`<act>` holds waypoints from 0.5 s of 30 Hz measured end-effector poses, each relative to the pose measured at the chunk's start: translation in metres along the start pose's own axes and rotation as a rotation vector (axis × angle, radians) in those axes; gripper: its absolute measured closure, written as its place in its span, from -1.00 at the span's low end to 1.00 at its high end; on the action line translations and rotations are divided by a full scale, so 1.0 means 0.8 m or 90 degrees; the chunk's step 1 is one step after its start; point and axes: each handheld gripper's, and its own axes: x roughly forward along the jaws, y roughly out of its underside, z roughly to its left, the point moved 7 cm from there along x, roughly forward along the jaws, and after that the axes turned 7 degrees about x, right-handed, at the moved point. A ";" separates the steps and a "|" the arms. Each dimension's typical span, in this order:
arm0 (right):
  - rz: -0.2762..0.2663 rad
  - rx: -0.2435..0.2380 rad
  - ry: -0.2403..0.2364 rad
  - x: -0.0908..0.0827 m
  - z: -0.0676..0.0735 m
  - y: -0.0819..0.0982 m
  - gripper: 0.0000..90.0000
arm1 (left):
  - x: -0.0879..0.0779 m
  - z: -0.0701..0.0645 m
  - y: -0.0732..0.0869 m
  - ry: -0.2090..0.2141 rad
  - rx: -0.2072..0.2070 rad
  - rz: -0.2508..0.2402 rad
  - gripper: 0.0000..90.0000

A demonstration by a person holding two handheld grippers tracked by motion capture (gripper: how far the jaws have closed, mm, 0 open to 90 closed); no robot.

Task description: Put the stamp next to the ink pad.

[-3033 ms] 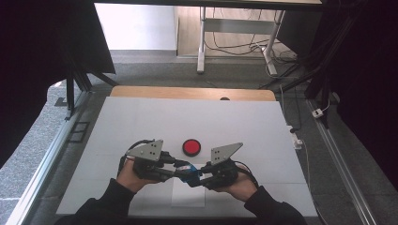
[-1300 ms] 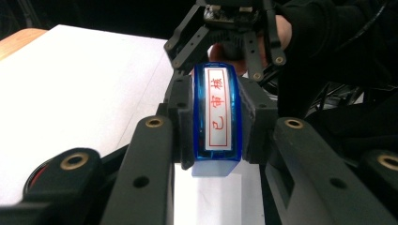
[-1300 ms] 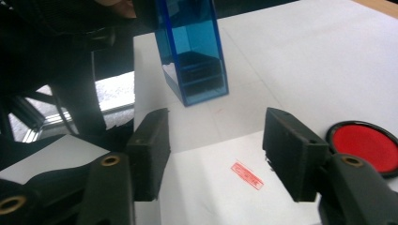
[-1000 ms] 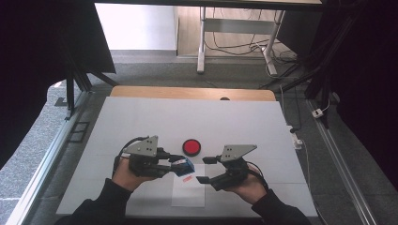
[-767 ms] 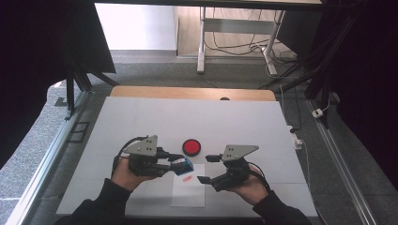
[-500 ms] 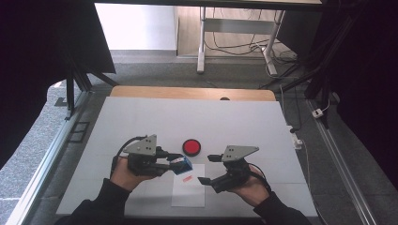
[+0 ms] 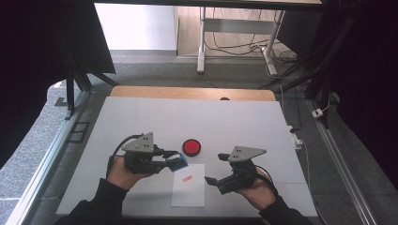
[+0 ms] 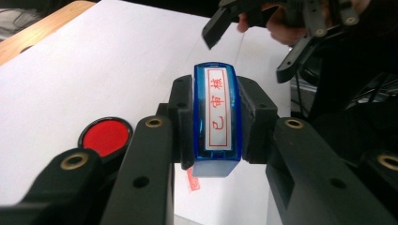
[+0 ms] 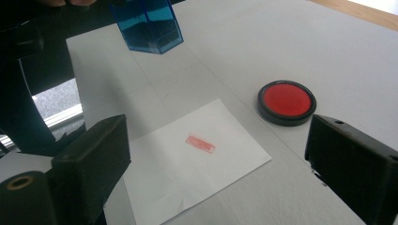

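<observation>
My left gripper (image 7: 174, 161) is shut on a blue stamp (image 7: 178, 161) and holds it in the air, just off the top left corner of a white paper sheet (image 7: 189, 190). In the left gripper view the stamp (image 8: 216, 122) sits pinched between both pads, its label with red characters facing the camera. A small red imprint (image 9: 200, 144) marks the paper (image 9: 187, 173). My right gripper (image 7: 214, 168) hovers at the paper's right edge; its jaws have just been opening and stand wide with nothing between them. The round red ink pad (image 7: 191, 146) lies beyond the paper.
The white tabletop (image 7: 211, 117) ends at a wooden strip (image 7: 187, 93) along the far side. Metal rails (image 7: 42, 173) run down both sides of the table. A desk frame with cables (image 7: 234, 42) stands on the floor beyond.
The right gripper has let go of the stamp, drawn back to the right, and its jaws have spread wider. The left gripper stays in place with the stamp.
</observation>
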 end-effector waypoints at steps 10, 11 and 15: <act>-0.001 0.009 0.037 -0.008 -0.006 0.008 -1.00 | -0.007 0.010 0.007 -0.032 -0.020 0.016 0.55; 0.002 0.010 0.042 -0.010 -0.007 0.009 -1.00 | -0.008 0.011 0.008 -0.035 -0.023 0.019 0.55; 0.002 0.011 0.065 -0.017 -0.011 0.015 -1.00 | -0.010 0.015 0.012 -0.050 -0.031 0.029 0.55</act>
